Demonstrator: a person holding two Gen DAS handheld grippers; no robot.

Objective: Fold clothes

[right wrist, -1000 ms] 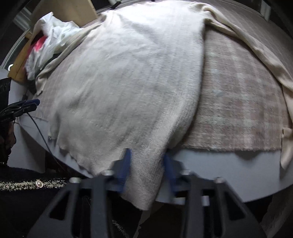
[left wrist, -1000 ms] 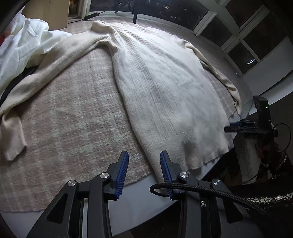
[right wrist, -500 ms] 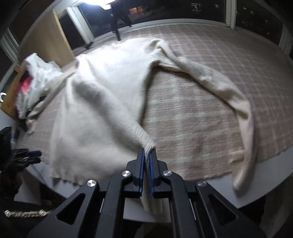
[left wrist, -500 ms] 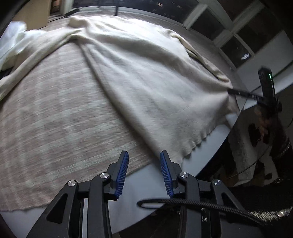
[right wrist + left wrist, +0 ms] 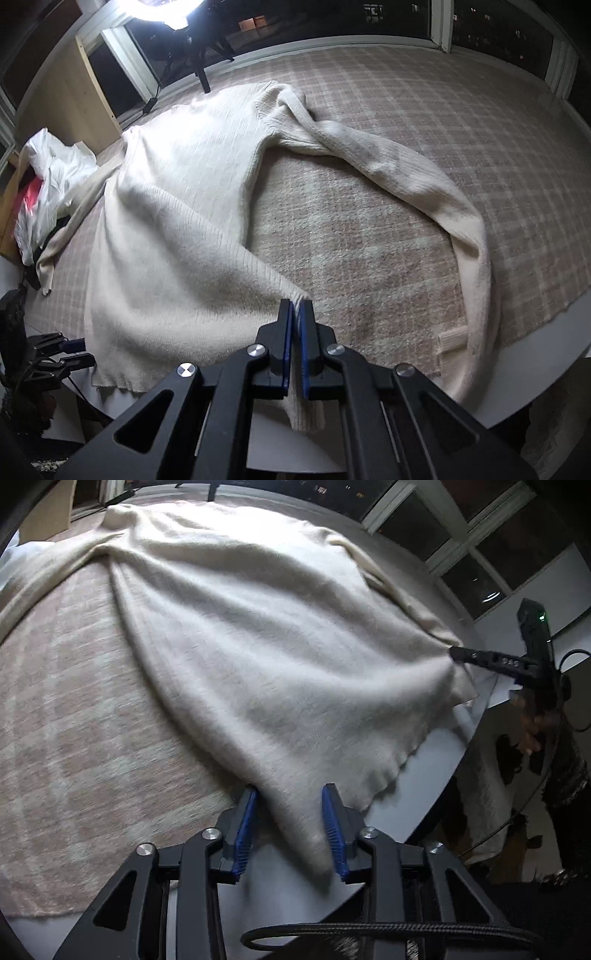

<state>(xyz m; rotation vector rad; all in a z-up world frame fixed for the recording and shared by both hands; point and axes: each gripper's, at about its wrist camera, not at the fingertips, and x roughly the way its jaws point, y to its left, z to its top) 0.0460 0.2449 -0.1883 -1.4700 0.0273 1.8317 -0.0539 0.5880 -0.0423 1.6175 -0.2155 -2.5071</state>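
Between the left gripper's [image 5: 290,825] spread fingers now sits the cream ribbed knit sweater's [image 5: 266,638] hem corner; right gripper [image 5: 295,345] already pinches its corner, so lifting looks near.

Plaid blanket [image 5: 424,122], white bag [image 5: 55,177], wooden board [image 5: 70,99]

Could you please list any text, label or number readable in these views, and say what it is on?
"DAS": pale letters, only roughly legible, on the finger of the right gripper as seen from the left wrist view.
Nothing else is readable: the cream sweater and the plaid blanket show no label or print.
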